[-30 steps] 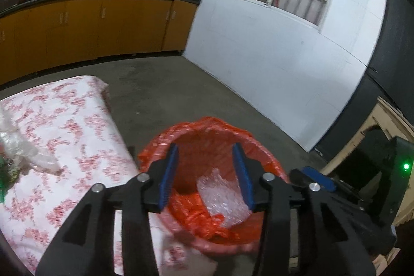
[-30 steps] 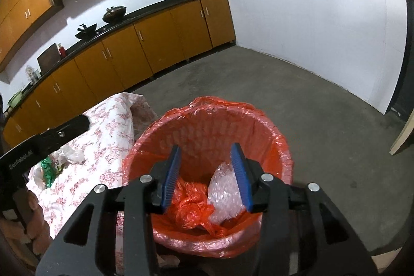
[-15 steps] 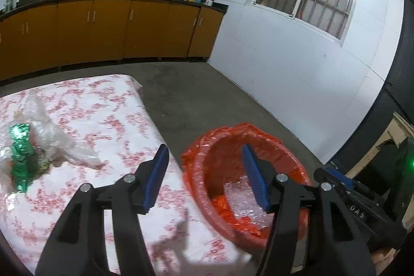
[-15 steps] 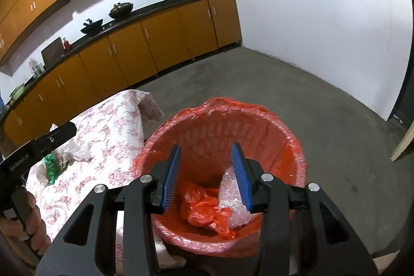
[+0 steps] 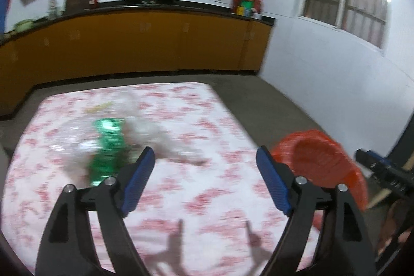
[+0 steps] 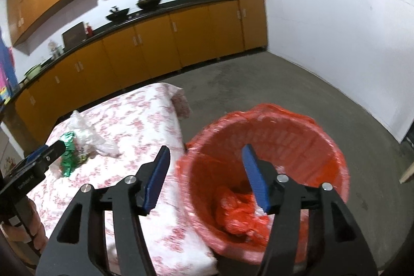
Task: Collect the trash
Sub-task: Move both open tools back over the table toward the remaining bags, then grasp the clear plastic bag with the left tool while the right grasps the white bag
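Since a second ago the left gripper (image 5: pixel 204 170) has swung away from the bin and now faces the table, while the right gripper (image 6: pixel 205 167) has drifted left so that it straddles the bin's near rim instead of hanging over its middle. Both pairs of blue-padded fingers stand wide apart with nothing between them.

The round red basket lined with a red plastic bag (image 6: pixel 333 151) sits on the floor just beside the table's right edge; crumpled red plastic and a clear scrap already lie at its bottom. What remains to collect is on the table covered with a white cloth printed in red flowers (image 5: pixel 212 198): a crinkled green foil wrapper (image 5: pixel 107 151) lying among crumpled clear plastic film (image 5: pixel 168 139), ahead and to the left of the left gripper. The left wrist view is blurred by motion, so the exact outline of the pile cannot be read there; the right wrist view shows it more sharply, with the wrapper (image 6: pixel 67 154) at the left of the film (image 6: pixel 90 136).

The step in hand looks like the reach for this leftover trash. To do it well, the left gripper should shift further left until the wrapper sits between its fingers, come down low enough that the pads meet the foil and film without pinching the cloth, and close on the thickest bunch, since thin film slips easily. Lifting straight up before turning to the bin should keep trailing plastic from dragging the rest across the table.
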The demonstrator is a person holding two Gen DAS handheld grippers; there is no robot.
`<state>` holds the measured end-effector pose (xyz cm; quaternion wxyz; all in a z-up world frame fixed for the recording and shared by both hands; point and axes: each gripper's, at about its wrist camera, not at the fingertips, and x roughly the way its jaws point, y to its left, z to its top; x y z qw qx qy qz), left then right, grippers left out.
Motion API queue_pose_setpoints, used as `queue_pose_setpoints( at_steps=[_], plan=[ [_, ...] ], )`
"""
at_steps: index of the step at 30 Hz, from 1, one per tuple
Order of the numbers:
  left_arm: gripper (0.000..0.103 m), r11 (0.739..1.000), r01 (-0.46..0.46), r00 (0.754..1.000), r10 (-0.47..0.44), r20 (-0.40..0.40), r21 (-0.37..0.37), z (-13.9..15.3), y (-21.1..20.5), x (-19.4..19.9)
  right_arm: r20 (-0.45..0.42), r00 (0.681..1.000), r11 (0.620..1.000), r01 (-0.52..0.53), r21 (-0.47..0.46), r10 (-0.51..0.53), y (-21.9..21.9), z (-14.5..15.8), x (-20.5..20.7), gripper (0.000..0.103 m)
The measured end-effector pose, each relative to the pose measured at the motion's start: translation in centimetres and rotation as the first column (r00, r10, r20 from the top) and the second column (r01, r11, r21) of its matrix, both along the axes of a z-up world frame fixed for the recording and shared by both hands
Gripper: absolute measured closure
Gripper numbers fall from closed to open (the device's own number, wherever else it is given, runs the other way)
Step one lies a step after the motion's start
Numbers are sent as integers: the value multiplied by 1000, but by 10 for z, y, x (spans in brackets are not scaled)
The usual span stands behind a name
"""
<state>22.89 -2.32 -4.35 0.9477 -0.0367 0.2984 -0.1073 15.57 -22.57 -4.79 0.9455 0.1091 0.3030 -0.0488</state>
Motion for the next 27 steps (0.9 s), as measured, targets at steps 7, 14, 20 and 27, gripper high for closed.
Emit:
queue_pose_setpoints(
  at_steps=[7, 14, 20, 27],
  plan=[
    [16, 974, -215, 977, 215, -1, 70, -15, 80, -2, 9, 996, 995, -93, -47, 94, 54, 0, 32, 35],
    [16, 939, -336, 941, 338, -9, 70, -23, 138, -2, -8, 976, 973, -218, -77, 218, 117, -13, 68, 35],
    [16, 921, -384, 923, 384, 8, 64, -27, 171, -4, -31, 951, 948, -310, -64, 309, 164, -26, 100, 35],
    [16, 916, -398, 917, 396, 35, 59, -30, 193, -3, -62, 927, 925, -374, -67, 370, 208, -42, 135, 35]
  ],
)
